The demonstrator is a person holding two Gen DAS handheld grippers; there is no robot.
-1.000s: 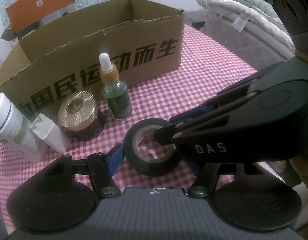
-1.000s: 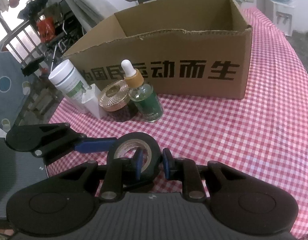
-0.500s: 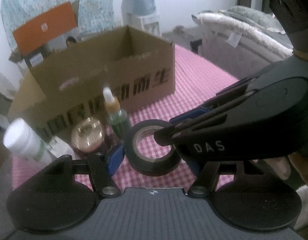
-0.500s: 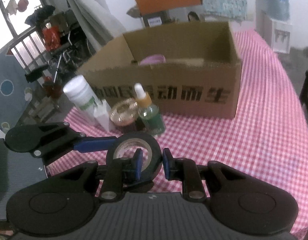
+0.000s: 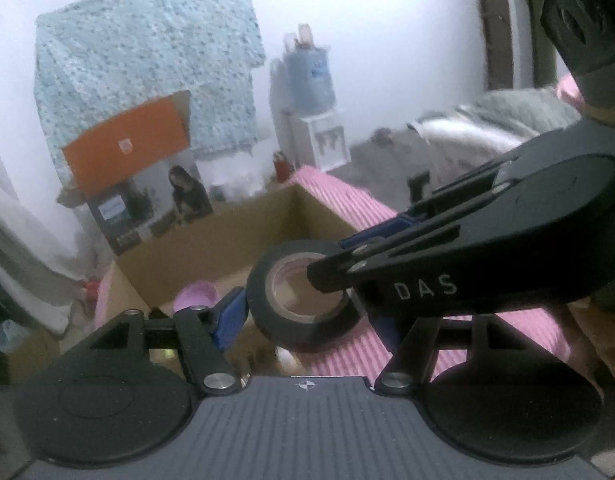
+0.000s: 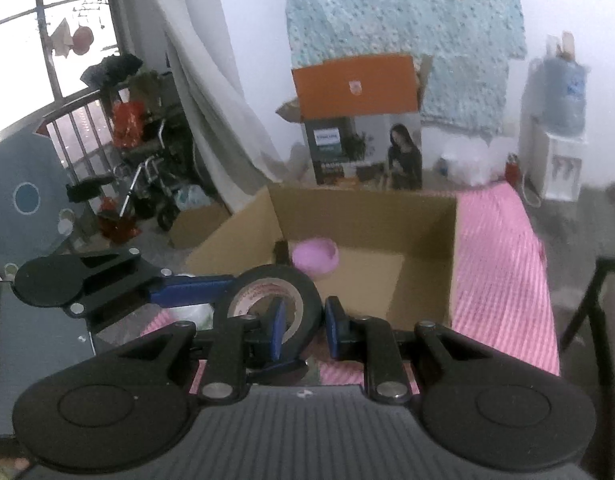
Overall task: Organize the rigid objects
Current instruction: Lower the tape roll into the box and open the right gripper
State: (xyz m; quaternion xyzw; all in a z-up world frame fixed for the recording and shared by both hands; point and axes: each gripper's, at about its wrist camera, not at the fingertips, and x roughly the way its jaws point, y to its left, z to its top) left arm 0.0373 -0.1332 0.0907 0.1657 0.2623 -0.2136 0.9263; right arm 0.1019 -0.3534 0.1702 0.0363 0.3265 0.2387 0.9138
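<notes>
**Tape Roll Held Above Open Box**

A cardboard box (image 6: 427, 280) stands open on the pink checked tablecloth (image 6: 503, 280), a pink bowl (image 6: 315, 258) inside it at the far left. Near its front wall, the black tape roll (image 6: 307, 300) hangs clear of the table. The right gripper (image 6: 305, 330) is clamped narrowly across the roll's wall, one finger inside the core. The left gripper (image 5: 307, 316) straddles the roll's outer sides, jaws half spread; contact cannot be confirmed.

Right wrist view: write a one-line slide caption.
Both grippers hold a black tape roll in front of an open cardboard box that holds a pink bowl.

Hand-held gripper (image 6: 303, 326): black body, blue fingertip pads (image 6: 276, 330), silver screws, white "DAS" lettering.
</notes>
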